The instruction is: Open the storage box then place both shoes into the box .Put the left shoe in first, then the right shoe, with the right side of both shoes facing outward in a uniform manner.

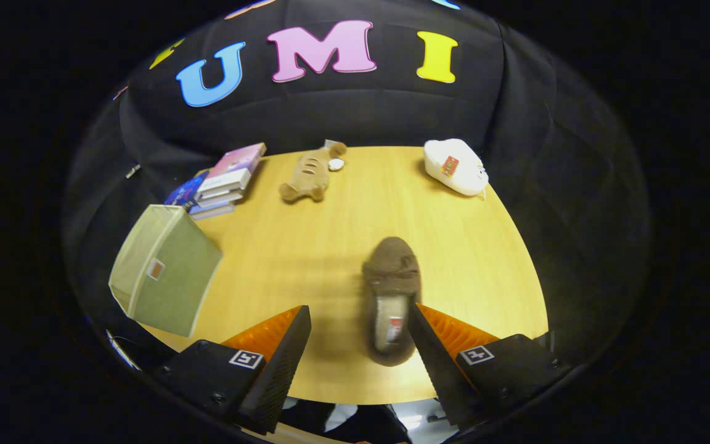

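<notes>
jaws (358, 345) hang released above the brown shoe (391, 296), which lies on the tabletop (306, 246) between them nearer the right one, the box (164, 271) at ten o'clock, so picking looks underway and calls for lowering, then clenching.

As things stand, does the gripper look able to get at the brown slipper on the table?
Probably yes. The gripper is open, and the brown slipper lies on the table between its fingers, close to the right one, with nothing lying over it. The storage box stands well off to the left.
</notes>
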Demonstrator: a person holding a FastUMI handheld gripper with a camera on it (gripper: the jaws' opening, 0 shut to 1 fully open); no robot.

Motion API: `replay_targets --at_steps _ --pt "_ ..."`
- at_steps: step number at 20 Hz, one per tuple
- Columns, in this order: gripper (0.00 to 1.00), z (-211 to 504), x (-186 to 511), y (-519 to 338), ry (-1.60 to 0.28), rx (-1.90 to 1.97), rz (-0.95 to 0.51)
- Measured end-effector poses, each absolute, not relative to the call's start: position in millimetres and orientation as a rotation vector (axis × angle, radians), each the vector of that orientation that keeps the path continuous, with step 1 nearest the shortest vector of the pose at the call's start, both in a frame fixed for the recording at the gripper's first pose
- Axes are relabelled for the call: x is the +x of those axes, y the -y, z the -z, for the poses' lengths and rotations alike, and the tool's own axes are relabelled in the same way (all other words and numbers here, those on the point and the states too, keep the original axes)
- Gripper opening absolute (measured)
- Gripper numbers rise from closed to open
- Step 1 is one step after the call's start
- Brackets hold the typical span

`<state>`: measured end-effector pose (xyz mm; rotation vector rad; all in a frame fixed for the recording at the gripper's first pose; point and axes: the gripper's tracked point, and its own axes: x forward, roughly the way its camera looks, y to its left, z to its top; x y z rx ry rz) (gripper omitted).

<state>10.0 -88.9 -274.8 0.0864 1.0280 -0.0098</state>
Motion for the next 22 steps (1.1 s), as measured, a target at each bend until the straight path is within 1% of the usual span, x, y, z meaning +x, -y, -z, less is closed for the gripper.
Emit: replay_targets --at_steps 6,9,11,13,14,16,18,20,22 --pt "0.99 352.1 8.3 159.4 -1.141 0.043 0.030" --pt "0.99 379.8 21.1 159.4 -1.171 0.130 0.014" --pt "0.98 400.2 35.2 153.8 -1.172 0.184 0.008" --pt "0.86 413.4 46.0 148.5 -1.170 0.219 0.012" --pt "0.68 417.4 50.5 145.8 -1.168 0.240 0.021" --pt "0.39 422.7 50.9 140.8 -1.176 0.257 0.044" --pt "0.20 421.2 51.7 146.5 -1.162 0.235 0.084" --pt "0.09 420.3 47.8 143.9 -1.165 0.251 0.105" --pt "0.06 408.9 43.9 136.7 -1.161 0.297 0.118"
